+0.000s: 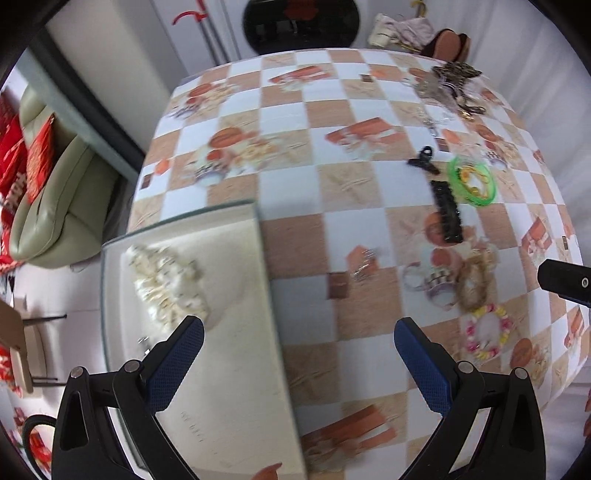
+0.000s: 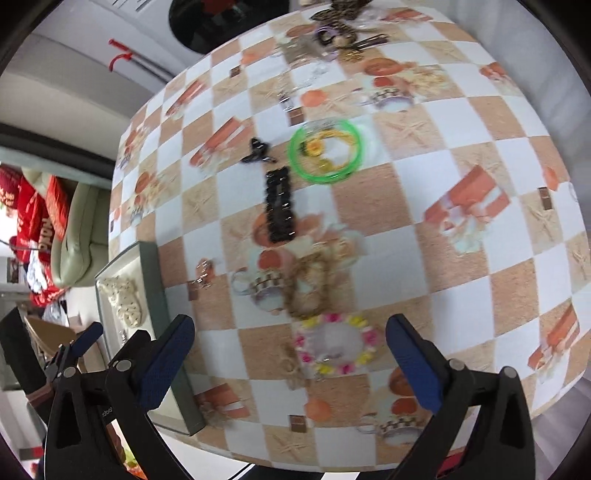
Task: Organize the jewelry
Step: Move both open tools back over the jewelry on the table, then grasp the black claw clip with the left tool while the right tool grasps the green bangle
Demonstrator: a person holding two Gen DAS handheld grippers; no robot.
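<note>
A cream jewelry box tray (image 1: 229,332) (image 2: 147,295) sits at the table's left edge with a white pearl piece (image 1: 166,284) (image 2: 125,299) inside. My left gripper (image 1: 299,332) is open, straddling the tray's right rim. My right gripper (image 2: 290,332) is open above a pink-and-yellow bead bracelet (image 2: 336,343) (image 1: 487,336). Beyond it lie a tan rope bracelet (image 2: 310,288) (image 1: 474,282), a black hair clip (image 2: 280,205) (image 1: 447,210), a green bangle (image 2: 325,151) (image 1: 471,181) and a small black claw clip (image 2: 258,151) (image 1: 424,158).
A pile of mixed jewelry (image 1: 450,85) (image 2: 332,33) lies at the table's far side. Small silver earrings (image 1: 364,262) (image 2: 203,273) lie near the tray. A green sofa with red cushions (image 1: 48,192) stands to the left of the table.
</note>
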